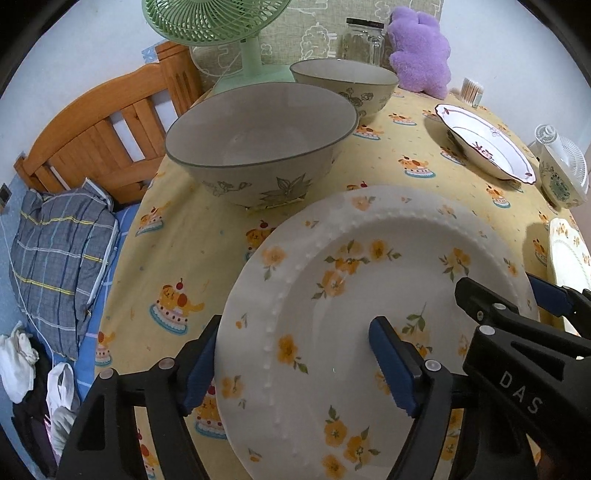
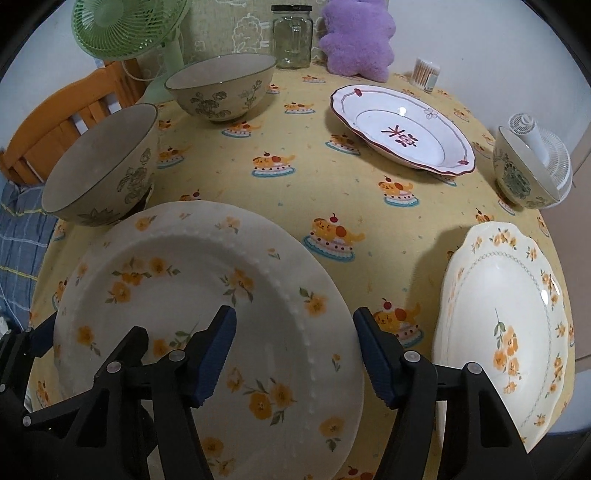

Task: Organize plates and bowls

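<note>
A white plate with orange flowers [image 1: 369,295] [image 2: 207,295] lies at the near edge of the yellow-clothed table [image 2: 295,177]. My left gripper [image 1: 295,369] straddles its left rim, one pad outside the edge and one over the plate's inside, jaws open. My right gripper [image 2: 297,356] straddles the right rim the same way, open, and also shows at the right of the left wrist view. Neither pair of pads presses on the plate. A large grey-green bowl [image 1: 258,147] [image 2: 99,166] stands just behind the plate. A second bowl [image 2: 221,88] stands further back.
A cream scalloped plate [image 2: 502,332] lies near right; a white plate with red marks [image 2: 402,129] lies far right. A small bowl [image 2: 517,173] holds a white mini fan. A green fan [image 2: 122,29], jar [image 2: 291,37] and purple plush [image 2: 354,37] line the back. A wooden bed frame [image 1: 103,125] is on the left.
</note>
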